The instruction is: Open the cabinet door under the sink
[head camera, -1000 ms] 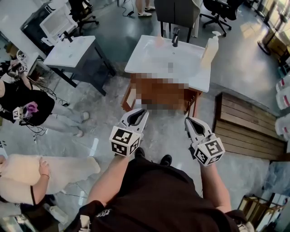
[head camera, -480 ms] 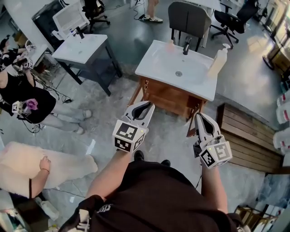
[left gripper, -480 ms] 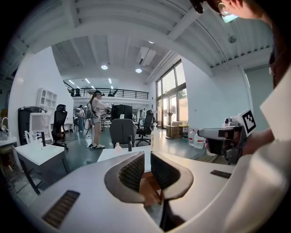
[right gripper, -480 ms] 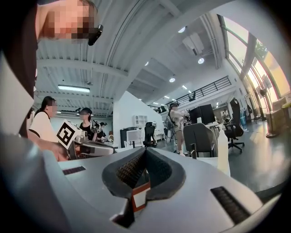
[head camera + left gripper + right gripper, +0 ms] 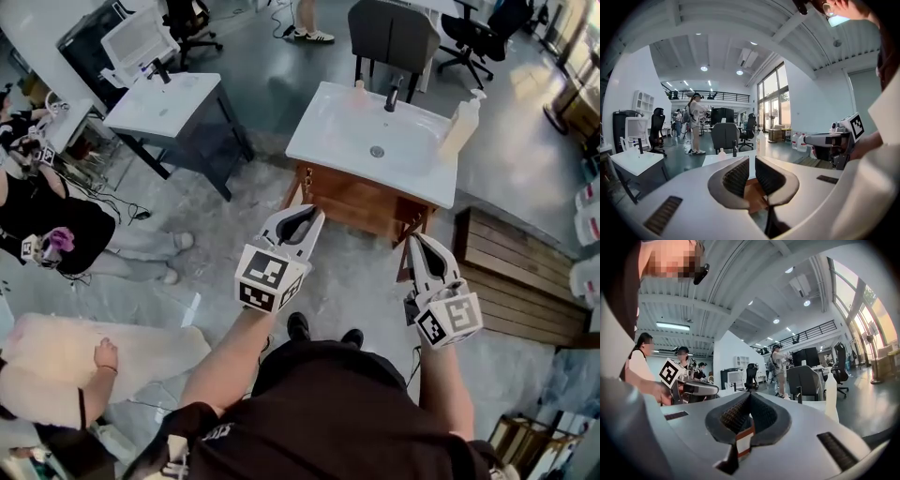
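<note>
Cabinet door [image 5: 354, 202], brown wood, sits directly under the white sink [image 5: 337, 141] and looks closed. Left claw [image 5: 312, 216] hovers in front of the sink's left front corner, jaws slightly parted with nothing between them. Right claw [image 5: 418, 242] hangs before the sink's right front corner, jaws pressed together, empty.

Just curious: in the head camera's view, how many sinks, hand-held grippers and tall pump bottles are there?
Sinks: 2, the sink on the wooden cabinet and the sink on the dark stand
Grippers: 2, the left gripper and the right gripper
Pump bottles: 1, the pump bottle
Total: 5
</note>
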The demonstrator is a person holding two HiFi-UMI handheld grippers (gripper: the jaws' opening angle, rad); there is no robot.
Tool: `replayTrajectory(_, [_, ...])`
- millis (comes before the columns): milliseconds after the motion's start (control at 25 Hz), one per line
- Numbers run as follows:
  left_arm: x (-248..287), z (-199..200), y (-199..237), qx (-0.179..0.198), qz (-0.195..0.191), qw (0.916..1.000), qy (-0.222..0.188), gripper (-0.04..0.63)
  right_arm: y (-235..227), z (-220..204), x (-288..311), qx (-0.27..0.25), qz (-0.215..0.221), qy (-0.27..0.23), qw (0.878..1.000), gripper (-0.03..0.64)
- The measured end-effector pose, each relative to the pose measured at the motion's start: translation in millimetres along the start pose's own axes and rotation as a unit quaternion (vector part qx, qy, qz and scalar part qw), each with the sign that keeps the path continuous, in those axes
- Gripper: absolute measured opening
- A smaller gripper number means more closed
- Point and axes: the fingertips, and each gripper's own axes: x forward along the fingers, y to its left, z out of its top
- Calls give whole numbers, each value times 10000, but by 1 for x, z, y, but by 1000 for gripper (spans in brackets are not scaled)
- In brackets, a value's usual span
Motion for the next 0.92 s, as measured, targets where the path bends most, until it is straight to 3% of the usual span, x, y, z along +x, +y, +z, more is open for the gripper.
replayTrajectory(920, [3,-33,-6,-226,154,9989,377,48,-16,-19,-11,237,6,105,9997,11])
